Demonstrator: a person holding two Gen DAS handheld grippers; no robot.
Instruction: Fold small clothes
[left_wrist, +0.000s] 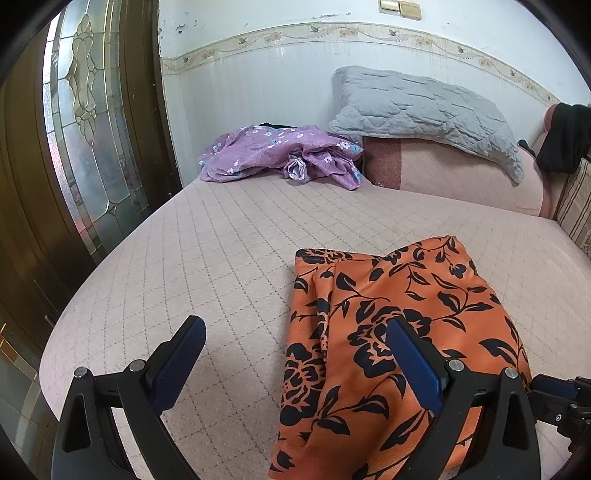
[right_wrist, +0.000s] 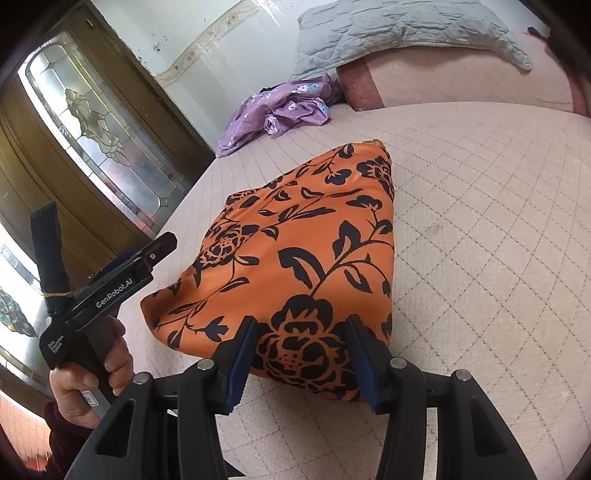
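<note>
One folded orange floral garment lies on the bed, one purple garment beyond it, left gripper wide and right gripper half-open, both empty.

You have a bed with a quilted pink cover. On it lie a folded orange floral garment, crumpled purple floral clothing near the wall, and a pink bolster.
</note>
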